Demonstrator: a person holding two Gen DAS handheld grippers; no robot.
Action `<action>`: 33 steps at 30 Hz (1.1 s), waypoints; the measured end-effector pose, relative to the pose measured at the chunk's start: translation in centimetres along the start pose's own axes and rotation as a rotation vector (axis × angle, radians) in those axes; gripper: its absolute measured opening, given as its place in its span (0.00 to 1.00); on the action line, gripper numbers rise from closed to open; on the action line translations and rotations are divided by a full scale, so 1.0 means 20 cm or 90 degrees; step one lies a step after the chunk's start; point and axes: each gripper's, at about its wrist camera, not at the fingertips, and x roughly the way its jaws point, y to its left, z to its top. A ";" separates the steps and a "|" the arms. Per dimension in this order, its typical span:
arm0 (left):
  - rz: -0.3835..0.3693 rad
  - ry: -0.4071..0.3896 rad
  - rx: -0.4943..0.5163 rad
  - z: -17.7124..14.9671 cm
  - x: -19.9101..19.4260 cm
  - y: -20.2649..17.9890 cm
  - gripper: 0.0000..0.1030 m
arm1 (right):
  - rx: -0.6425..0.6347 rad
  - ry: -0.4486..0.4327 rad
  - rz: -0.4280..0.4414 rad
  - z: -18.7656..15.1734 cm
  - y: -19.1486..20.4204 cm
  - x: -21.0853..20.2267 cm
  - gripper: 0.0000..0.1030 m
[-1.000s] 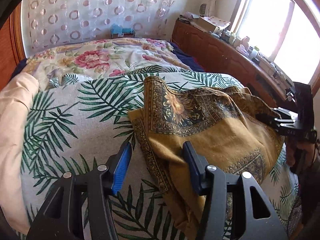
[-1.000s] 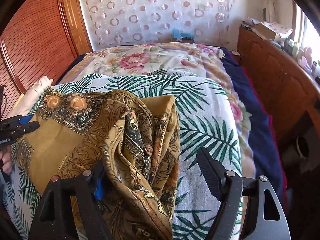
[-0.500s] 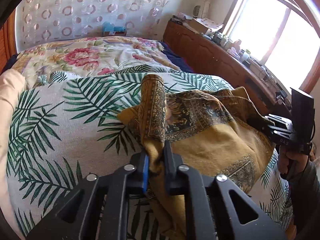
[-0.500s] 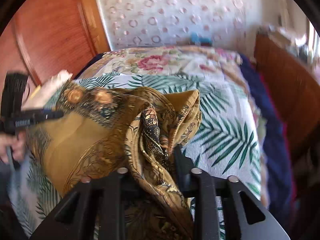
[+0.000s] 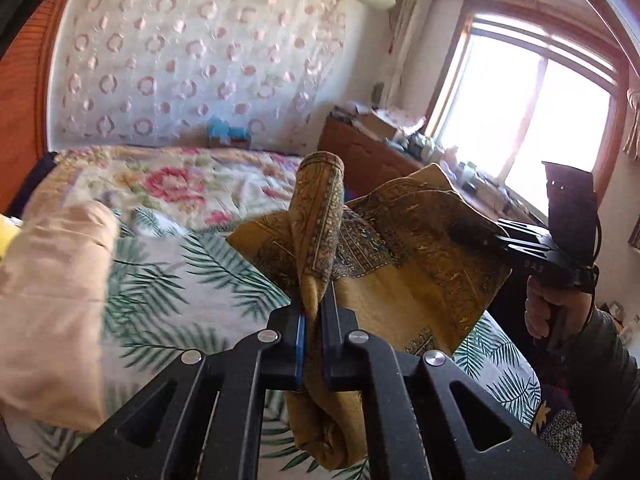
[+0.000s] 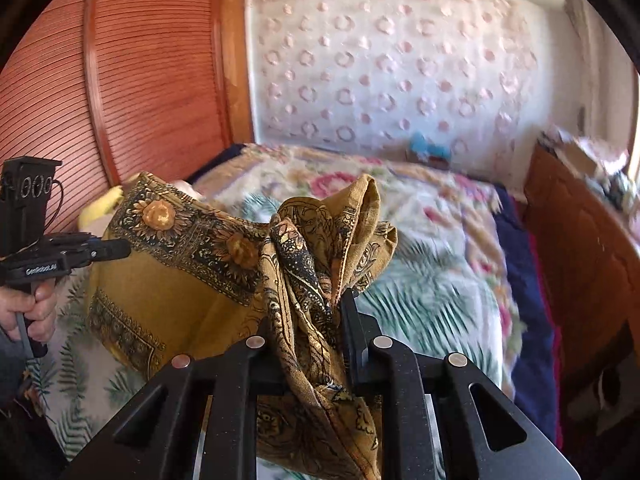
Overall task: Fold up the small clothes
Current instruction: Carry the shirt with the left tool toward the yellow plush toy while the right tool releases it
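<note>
A mustard-yellow patterned cloth (image 5: 404,276) with dark ornate borders hangs in the air between my two grippers, above the bed. My left gripper (image 5: 314,312) is shut on one bunched edge of it, which sticks up past the fingertips. My right gripper (image 6: 308,316) is shut on the other bunched edge of the cloth (image 6: 192,276). The right gripper also shows at the right of the left wrist view (image 5: 480,236), and the left gripper at the left of the right wrist view (image 6: 116,250). The cloth sags between them.
The bed has a palm-leaf sheet (image 5: 192,292) and a floral quilt (image 5: 176,184) further back. A beige pillow (image 5: 52,300) lies at the left. A wooden cabinet (image 6: 580,256) with clutter runs along the right, under the window (image 5: 532,128). A wooden slatted wardrobe (image 6: 100,92) stands at the left.
Both grippers closed on the cloth's edges and then lifted it off the bed; the cloth now hangs stretched between them instead of lying crumpled on the sheet.
</note>
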 end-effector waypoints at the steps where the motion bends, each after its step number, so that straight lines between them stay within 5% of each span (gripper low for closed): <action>1: 0.015 -0.011 -0.005 0.00 -0.06 0.02 0.06 | -0.014 -0.007 0.007 0.04 0.04 0.00 0.19; 9: 0.128 -0.095 -0.049 -0.02 -0.42 0.33 0.06 | -0.128 -0.049 0.076 0.37 0.45 0.24 0.19; 16: 0.200 -0.112 -0.127 -0.12 -0.50 0.63 0.06 | -0.211 -0.054 0.120 0.65 0.69 0.67 0.18; 24: 0.214 -0.112 -0.180 -0.25 -0.50 0.75 0.06 | -0.296 -0.050 0.147 0.82 0.84 1.06 0.18; 33: 0.251 -0.085 -0.215 -0.36 -0.50 0.84 0.06 | -0.303 -0.003 0.203 0.86 1.00 1.37 0.20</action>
